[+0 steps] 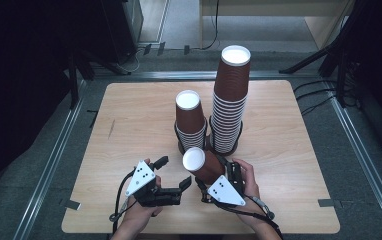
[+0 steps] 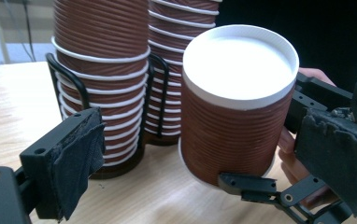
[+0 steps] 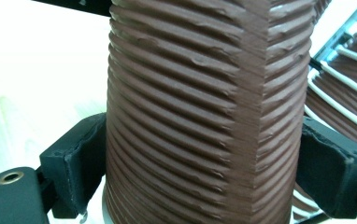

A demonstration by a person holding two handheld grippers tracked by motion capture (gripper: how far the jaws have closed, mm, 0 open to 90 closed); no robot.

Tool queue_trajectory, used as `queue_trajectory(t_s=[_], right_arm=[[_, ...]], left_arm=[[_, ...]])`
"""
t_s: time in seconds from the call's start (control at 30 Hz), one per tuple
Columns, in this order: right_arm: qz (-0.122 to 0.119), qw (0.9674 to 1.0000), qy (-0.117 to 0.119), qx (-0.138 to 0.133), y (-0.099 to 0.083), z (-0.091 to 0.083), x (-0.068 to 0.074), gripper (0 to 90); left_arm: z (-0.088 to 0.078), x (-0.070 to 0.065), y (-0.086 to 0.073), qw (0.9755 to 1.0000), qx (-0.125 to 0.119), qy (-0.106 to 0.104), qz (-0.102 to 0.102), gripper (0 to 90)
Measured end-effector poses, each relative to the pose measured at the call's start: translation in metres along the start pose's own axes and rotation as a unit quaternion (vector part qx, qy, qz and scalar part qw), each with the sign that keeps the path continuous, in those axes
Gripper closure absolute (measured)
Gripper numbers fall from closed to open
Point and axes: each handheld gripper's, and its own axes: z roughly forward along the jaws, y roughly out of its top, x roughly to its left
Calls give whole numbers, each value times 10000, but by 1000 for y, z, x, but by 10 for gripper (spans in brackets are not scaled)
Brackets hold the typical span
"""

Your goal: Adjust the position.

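Observation:
A single brown ribbed paper cup (image 1: pixel 201 164) with a white bottom hangs tilted over the table's near middle. My right gripper (image 1: pixel 216 175) is shut on it, its two pads (image 3: pixel 81 163) pressing the ribbed cup wall (image 3: pixel 190 116) from both sides. My left gripper (image 1: pixel 174 172) stands open just left of the cup, apart from it. In the left gripper view the cup (image 2: pixel 237 116) sits between my spread left pads (image 2: pixel 71 163). Behind it stand a short stack of upturned cups (image 1: pixel 189 120) and a tall stack (image 1: pixel 230 95).
Both stacks sit in black wire holders (image 2: pixel 69 79) on the wooden table (image 1: pixel 289 140). The table's left and right parts are bare wood. Dark stands and cables (image 1: pixel 319 97) lie on the floor beyond the table's edges.

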Motion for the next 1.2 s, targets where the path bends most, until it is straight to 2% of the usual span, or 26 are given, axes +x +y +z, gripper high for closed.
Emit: queue_trajectory(t_s=[0.13, 0.2, 0.27, 0.4, 0.6, 0.73, 0.93, 1.1, 1.2], right_arm=[[-142, 9998, 107, -30, 0, 0, 3, 114], [-199, 9997, 163, -19, 0, 0, 5, 114], [-239, 9995, 201, -26, 0, 1, 7, 114], [-256, 9993, 242, -86, 1, 0, 9, 114], [-392, 9986, 329, -139, 1, 0, 13, 114], [-619, 9975, 321, -73, 0, 1, 17, 114], [-636, 9969, 451, -127, 1, 1, 20, 114], [-689, 9965, 439, -148, 0, 1, 21, 114], [-743, 9962, 428, -139, 0, 1, 22, 114]], left_arm=[[0, -1, 1, 9999, 49, -102, -39, 25], [1, -3, 1, 9999, 95, -77, -37, 27], [2, -4, 1, 9999, 137, -77, -29, 58], [2, -5, 1, 9997, 131, -195, -44, 58], [2, -5, 1, 9996, 183, -207, -46, 62], [4, -5, 0, 9994, 240, -233, -63, 63], [6, -6, -1, 9992, 295, -260, -46, 66], [6, -6, -1, 9990, 328, -307, -44, 75], [6, -6, -2, 9989, 369, -286, -79, 135]])
